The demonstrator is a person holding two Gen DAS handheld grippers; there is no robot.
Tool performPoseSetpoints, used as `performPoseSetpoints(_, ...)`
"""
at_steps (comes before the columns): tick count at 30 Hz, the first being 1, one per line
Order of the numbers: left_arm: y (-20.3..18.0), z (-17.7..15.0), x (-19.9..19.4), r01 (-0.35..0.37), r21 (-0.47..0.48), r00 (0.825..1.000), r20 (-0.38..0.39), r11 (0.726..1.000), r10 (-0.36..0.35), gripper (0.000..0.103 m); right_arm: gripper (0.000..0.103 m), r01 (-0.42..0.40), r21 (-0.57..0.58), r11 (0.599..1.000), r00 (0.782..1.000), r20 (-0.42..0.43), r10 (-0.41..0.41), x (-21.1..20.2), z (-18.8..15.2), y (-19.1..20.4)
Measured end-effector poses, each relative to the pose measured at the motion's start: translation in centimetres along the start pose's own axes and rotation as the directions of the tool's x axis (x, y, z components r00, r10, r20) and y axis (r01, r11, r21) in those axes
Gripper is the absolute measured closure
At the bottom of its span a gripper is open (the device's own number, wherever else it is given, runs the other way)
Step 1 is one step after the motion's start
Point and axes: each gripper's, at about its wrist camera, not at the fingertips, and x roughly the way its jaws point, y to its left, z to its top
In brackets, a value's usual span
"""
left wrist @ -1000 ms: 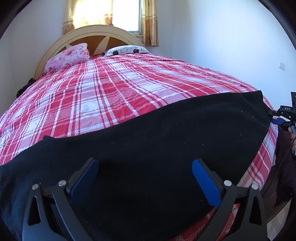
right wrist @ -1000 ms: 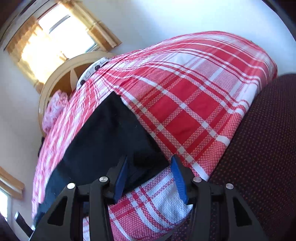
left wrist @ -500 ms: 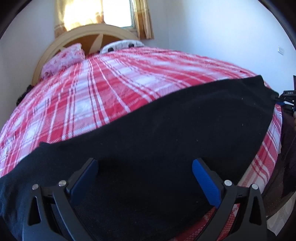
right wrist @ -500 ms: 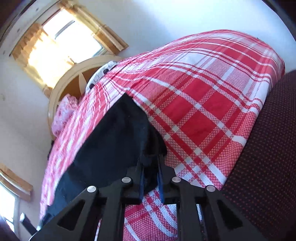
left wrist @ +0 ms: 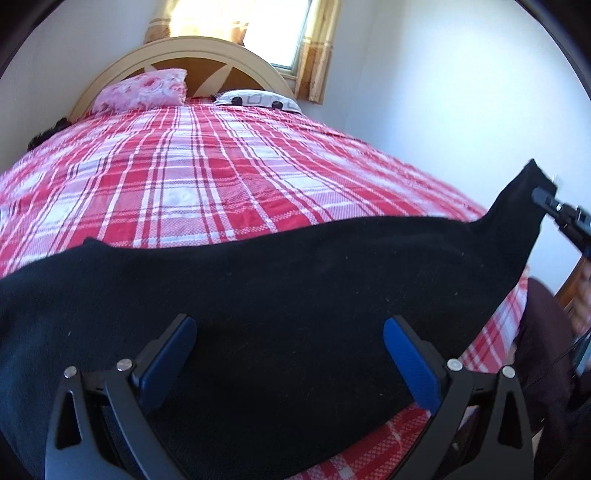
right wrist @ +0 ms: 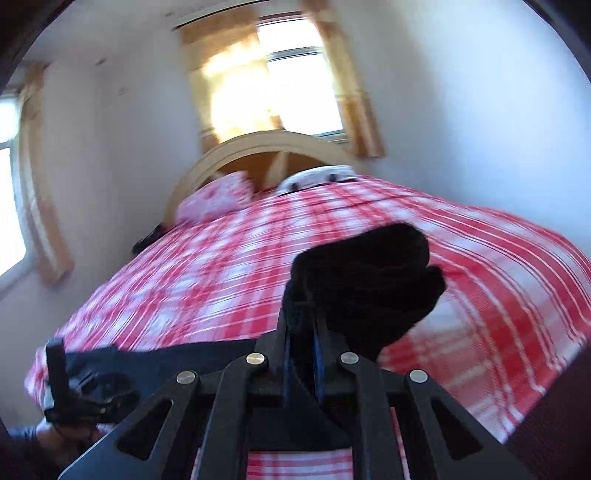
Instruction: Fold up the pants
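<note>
- While the black pants (left wrist: 280,280) lie spread along the near edge of the bed (left wrist: 207,173), their long axis runs side to side across the left wrist view, crosswise to the bed's length
- At the right of that view one end of the pants rises off the plaid cover into a peak pointing up and to the right, where the right gripper (left wrist: 545,197) has it
- From the right wrist camera the right gripper (right wrist: 303,343) is nearly closed, its blue pads (right wrist: 317,349) pinching a bunch of black cloth; the pinched end (right wrist: 369,280) sticks up and forward past the fingertips, above the red and white cover
- Below that bunch the rest of the pants stretches as a dark band leftward along the bed edge toward the left gripper (right wrist: 64,387), which shows at the lower left of the right wrist view; a hand (right wrist: 55,439) is just under it
- The left gripper (left wrist: 290,354) stands wide, its two blue pads (left wrist: 170,358) well apart over the middle of the pants; whether the pads touch the cloth I cannot tell
- A pink flowered pillow (left wrist: 142,90) and a white patterned pillow (left wrist: 258,99) rest against the arched headboard (left wrist: 207,46) at the far end, under a bright window (left wrist: 273,29) with yellow curtains (left wrist: 316,51)
- The right wrist view is blurred
</note>
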Motion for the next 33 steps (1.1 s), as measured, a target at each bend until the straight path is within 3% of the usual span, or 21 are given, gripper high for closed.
performPoseSetpoints(4, 0.9, -0.4, -1.0, 0.036, -0.042, 0.999, 0.020, 0.998, -0.036, 0.000, 0.093, -0.097, -0.138, 0.986, 0.993, -0.080, 0.087, 2.8, -1.0, 6.3)
performPoseSetpoints(10, 1.3, -0.5, -1.4, 0.088, -0.063, 0.996, 0.022, 0.994, -0.086, 0.000, 0.093, -0.191, -0.277, 0.942, 0.968, -0.214, 0.134, 6.8, -4.6, 11.7)
performPoseSetpoints(14, 1.0, -0.2, -1.0, 0.133, -0.095, 0.991, 0.012, 0.987, -0.132, 0.000, 0.092, -0.211, -0.337, 0.917, 0.951, -0.289, 0.112, 8.8, -7.5, 12.4)
performPoseSetpoints(17, 0.0, 0.1, -0.6, 0.173, -0.093, 0.985, -0.007, 0.981, -0.174, 0.000, 0.084, -0.259, -0.386, 0.885, 0.926, -0.359, 0.114, 9.3, -9.0, 12.4)
performPoseSetpoints(20, -1.0, 0.7, -0.1, 0.196, -0.085, 0.980, -0.030, 0.977, -0.199, 0.000, 0.072, -0.324, -0.378, 0.867, 0.912, -0.369, 0.180, 8.3, -8.6, 11.8)
performPoseSetpoints(23, -2.3, 1.6, 0.4, 0.207, -0.066, 0.977, -0.040, 0.976, -0.210, 0.000, 0.067, -0.374, -0.331, 0.867, 0.901, -0.351, 0.254, 6.9, -6.7, 9.9)
performPoseSetpoints(26, -3.6, 2.4, 1.5, 0.211, -0.046, 0.975, -0.060, 0.976, -0.213, 0.000, 0.061, -0.327, -0.298, 0.897, 0.924, -0.301, 0.237, 5.9, -5.0, 6.8)
performPoseSetpoints(29, -4.6, 3.0, 2.9, 0.220, -0.051, 0.970, -0.091, 0.974, -0.223, 0.006, 0.057, -0.210, -0.209, 0.955, 0.956, -0.248, 0.156, 5.5, -4.0, 2.6)
performPoseSetpoints(33, -5.6, 4.0, 5.0, 0.210, -0.048, 0.967, -0.134, 0.977, -0.214, 0.015, 0.057, -0.116, -0.055, 0.992, 0.971, -0.218, 0.101, 6.1, -3.8, -1.8)
